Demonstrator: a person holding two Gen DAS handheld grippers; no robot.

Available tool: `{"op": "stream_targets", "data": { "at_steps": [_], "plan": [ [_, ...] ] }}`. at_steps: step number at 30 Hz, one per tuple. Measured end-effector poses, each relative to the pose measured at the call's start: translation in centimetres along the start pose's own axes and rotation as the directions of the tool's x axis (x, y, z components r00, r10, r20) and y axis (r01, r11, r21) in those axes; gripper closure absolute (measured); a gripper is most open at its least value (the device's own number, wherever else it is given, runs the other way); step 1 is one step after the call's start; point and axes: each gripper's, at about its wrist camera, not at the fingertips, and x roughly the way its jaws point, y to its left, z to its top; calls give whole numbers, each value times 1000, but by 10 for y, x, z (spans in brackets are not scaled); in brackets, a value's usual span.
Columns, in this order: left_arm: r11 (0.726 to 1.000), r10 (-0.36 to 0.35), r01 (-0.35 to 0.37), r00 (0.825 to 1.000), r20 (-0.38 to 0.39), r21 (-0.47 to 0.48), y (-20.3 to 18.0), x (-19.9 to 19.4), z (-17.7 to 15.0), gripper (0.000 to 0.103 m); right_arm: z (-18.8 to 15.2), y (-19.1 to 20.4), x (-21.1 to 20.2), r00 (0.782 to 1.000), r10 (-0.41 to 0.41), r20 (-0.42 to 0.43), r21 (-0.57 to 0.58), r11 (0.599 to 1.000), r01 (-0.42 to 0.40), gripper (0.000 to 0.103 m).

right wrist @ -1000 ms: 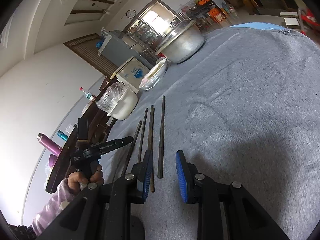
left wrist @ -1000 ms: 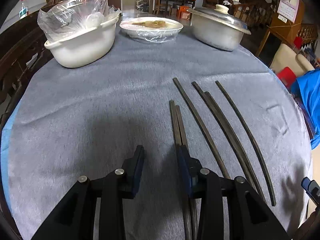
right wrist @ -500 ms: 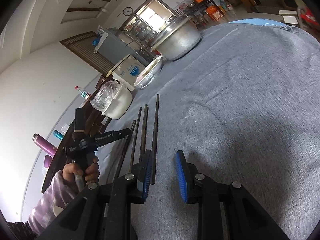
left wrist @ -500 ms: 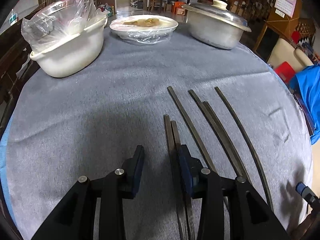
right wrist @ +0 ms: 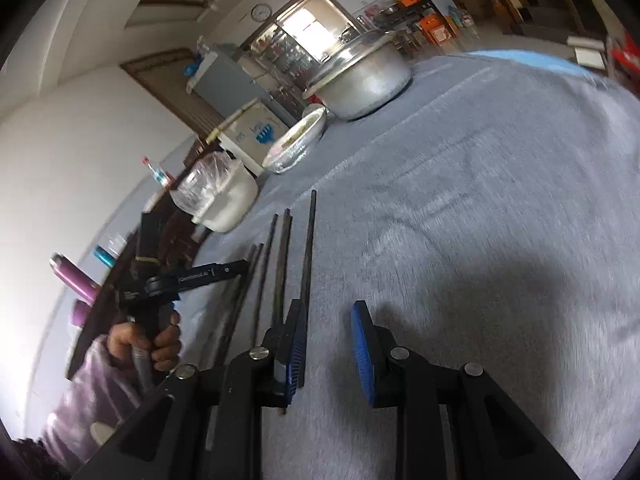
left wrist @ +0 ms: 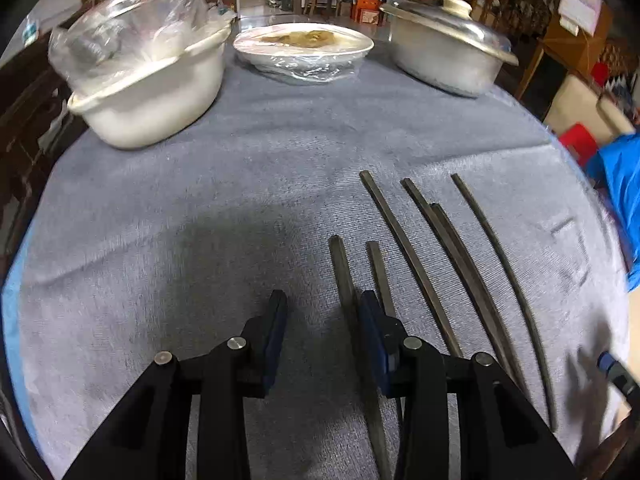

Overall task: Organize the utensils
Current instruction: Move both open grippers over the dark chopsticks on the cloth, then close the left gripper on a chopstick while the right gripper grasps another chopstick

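Several dark chopsticks lie side by side on the grey cloth. My left gripper hovers low over their near ends, open, with only cloth in its gap. The leftmost chopstick runs under its right finger, and a second chopstick lies just to the right. The others fan out further right. My right gripper is open and empty. The rightmost chopstick passes behind its left finger. The right wrist view also shows the left gripper in a hand.
At the far side of the table stand a white basin with a plastic bag, a film-covered plate of food and a lidded metal pot. A blue cloth hangs past the right table edge. Bottles stand at left.
The two chopsticks by my left gripper's right finger have spread apart. My right gripper has shifted right, so the rightmost chopstick now sits behind its left finger instead of in the gap.
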Motion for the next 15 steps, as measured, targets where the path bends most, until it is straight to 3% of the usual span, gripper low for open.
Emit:
{"op": "stream_targets", "data": {
  "at_steps": [4, 6, 8, 15],
  "plan": [
    [999, 22, -22, 1000, -9, 29, -8, 5, 6, 67, 37, 15, 33, 994, -79, -73, -79, 994, 73, 76],
    [1000, 18, -17, 1000, -12, 25, -7, 6, 10, 76, 56, 23, 52, 990, -92, -110, -115, 990, 80, 76],
    [1000, 14, -14, 1000, -14, 21, -6, 7, 12, 89, 77, 36, 81, 976, -141, -167, -162, 980, 113, 76],
    [998, -56, 55, 998, -35, -26, 11, 5, 11, 97, 121, 69, 166, 912, -255, -322, -279, 946, 166, 76]
  ]
}}
